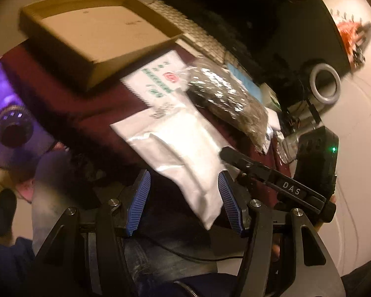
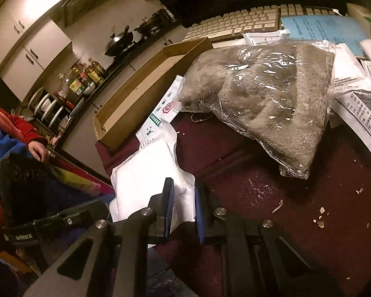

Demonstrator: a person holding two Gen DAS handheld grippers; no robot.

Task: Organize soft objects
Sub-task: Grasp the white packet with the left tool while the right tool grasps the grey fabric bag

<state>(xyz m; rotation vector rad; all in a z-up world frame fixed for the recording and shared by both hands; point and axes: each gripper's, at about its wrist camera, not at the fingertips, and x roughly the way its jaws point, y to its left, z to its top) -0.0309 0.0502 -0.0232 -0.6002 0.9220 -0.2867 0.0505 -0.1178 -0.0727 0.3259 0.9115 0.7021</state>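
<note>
The right gripper [image 2: 183,195] has its fingers nearly together, pinching the near edge of the white plastic pouch [image 2: 148,173] that lies on the dark red tabletop [image 2: 247,185], its printed far end reaching toward the shallow cardboard box [image 2: 146,94]. The left gripper [image 1: 185,198] has its fingers wide, straddling the pouch's near corner without pressing on it. Just beyond, a grey furry item sealed in a clear bag [image 2: 267,99] rests partly over the pouch's printed end, with loose papers [image 2: 353,99] and a keyboard [image 2: 237,22] behind it. The chief risk, as I judge it, is that the grip bites only thin, slick film at the edge: a lift or pull could let the pouch slide free or fold and sag. Because the bagged item overlaps its far end, dragging the pouch could also tug that bag along or push it into the papers. The pouch hangs over the tabletop edge, so a slip may drop it to the floor.
</note>
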